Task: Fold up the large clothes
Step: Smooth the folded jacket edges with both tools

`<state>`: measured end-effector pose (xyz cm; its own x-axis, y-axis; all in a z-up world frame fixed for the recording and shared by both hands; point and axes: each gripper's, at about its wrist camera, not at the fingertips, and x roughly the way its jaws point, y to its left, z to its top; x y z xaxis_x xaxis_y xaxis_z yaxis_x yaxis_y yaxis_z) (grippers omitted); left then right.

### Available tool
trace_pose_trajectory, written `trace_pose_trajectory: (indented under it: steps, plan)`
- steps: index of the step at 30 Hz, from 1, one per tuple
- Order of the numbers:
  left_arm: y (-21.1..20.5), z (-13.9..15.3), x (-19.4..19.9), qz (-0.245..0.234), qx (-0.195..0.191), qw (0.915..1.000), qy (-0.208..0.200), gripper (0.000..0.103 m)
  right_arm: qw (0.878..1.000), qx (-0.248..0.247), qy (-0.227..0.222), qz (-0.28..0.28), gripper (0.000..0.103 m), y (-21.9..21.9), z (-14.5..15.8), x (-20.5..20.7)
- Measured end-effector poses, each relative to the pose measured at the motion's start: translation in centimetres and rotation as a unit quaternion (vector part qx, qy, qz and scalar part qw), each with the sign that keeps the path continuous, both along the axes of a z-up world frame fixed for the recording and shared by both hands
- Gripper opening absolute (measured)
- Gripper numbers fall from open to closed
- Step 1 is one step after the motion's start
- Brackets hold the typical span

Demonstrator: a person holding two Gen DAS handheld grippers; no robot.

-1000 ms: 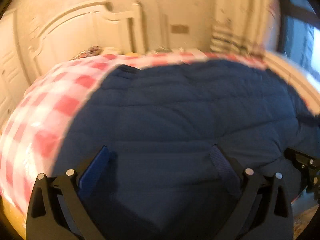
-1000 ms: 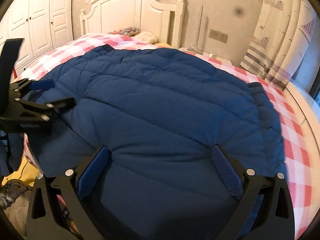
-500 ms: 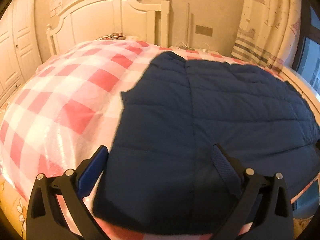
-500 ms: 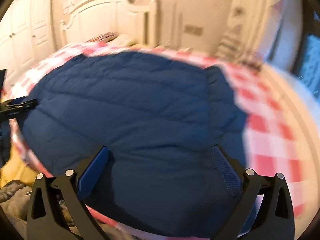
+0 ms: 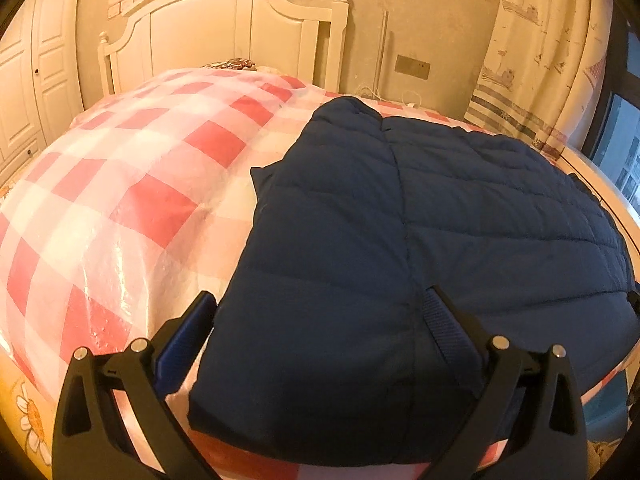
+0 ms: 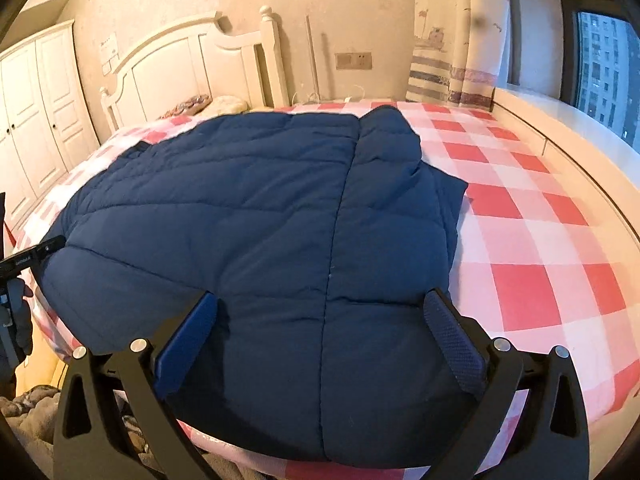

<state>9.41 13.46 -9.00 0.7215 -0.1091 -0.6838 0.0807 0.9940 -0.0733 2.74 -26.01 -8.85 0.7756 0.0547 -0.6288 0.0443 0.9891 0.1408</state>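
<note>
My left wrist camera sits low at the foot of the bed [image 5: 120, 184], close over the near left corner of the navy quilted garment [image 5: 400, 260], facing the headboard [image 5: 224, 36] at upper centre. My right wrist camera [image 6: 520, 240] looks from the near right corner the same way. I see garment, headboard and curtain [image 6: 460, 40] in both.

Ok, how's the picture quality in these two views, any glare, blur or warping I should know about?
Left wrist view: sharp, warm yellow cast, strong fisheye bulge; glare on the shiny plastic over the checked bedspread; the dark blue jacket shows little detail. Right wrist view: also sharp and bulged; daylight from the window, and the left gripper is cut off at the frame edge.
</note>
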Motion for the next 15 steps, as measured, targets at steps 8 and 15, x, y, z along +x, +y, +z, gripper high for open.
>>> trace_pose_trajectory:
  steps: [8,15]
  plan:
    - [0.2,-0.1,-0.3,0.003,-0.011,0.9999,-0.01,0.101,1.0,0.016,-0.008,-0.006,0.099,-0.7,0.1,-0.3]
    - [-1.5,5.4,-3.1,0.021,-0.023,0.9942,-0.102,0.101,0.999,-0.015,-0.028,-0.015,0.098,3.0,4.3,-0.8]
